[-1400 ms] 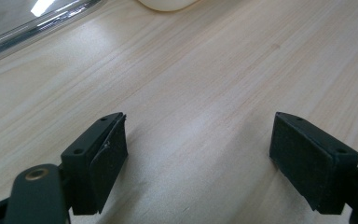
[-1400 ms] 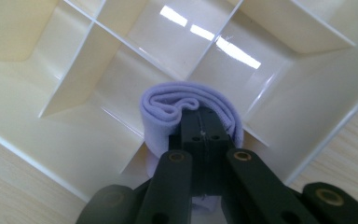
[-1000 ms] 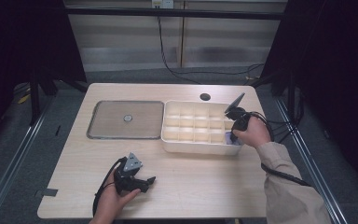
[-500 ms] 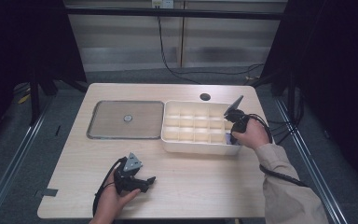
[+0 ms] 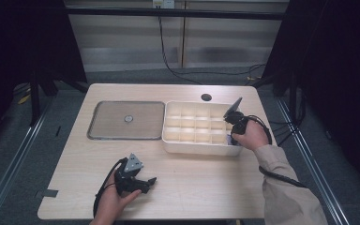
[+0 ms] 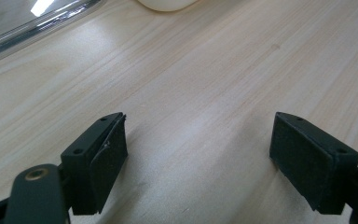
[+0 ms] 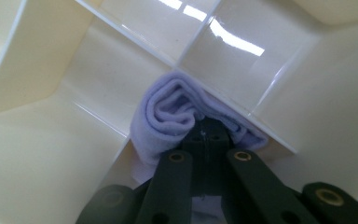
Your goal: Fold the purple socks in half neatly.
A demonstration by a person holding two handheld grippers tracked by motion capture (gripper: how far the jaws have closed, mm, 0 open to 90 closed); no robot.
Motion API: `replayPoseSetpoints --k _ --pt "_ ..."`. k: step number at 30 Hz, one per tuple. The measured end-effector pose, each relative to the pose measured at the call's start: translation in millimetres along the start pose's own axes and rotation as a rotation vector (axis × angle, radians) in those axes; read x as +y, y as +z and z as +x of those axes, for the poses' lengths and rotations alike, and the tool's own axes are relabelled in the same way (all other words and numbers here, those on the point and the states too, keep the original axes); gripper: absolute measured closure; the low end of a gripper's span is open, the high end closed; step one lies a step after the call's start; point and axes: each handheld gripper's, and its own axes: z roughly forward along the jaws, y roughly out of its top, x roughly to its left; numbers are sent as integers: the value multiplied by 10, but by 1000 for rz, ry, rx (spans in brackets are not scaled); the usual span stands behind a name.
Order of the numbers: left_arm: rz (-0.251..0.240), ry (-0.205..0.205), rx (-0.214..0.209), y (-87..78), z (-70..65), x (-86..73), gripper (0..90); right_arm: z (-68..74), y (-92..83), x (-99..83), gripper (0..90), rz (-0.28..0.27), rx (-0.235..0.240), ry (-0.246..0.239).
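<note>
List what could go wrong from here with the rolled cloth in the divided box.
1. The right gripper is shut on the rolled lilac cloth down in a corner compartment of the cream divided box; the roll could loosen and snag on a divider as it comes out.
2. The cloth is pressed against the dividers, so pulling may lift or drag the box.
3. The left gripper rests open on the table, away from the box, so nothing steadies it.

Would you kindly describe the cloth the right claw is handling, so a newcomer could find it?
Start at the cream divided box on the table's right half. In its near right corner compartment sits a rolled pale lilac cloth, pinched by the right claw. It is the box's one coloured, soft thing.
</note>
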Motion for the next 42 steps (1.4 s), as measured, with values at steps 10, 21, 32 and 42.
replayPoseSetpoints --k 10,21,32,42 --pt "0 1 0 0 0 0 184 7 12 -1 900 -3 -7 2" --pt "4 10 2 -3 6 2 184 -22 -77 -23 893 -12 5 -16" --pt "5 10 2 -4 6 3 184 -36 -263 -28 870 -23 -18 -26" --pt "5 6 1 -4 5 3 184 -30 -432 -36 825 -57 -6 -35"
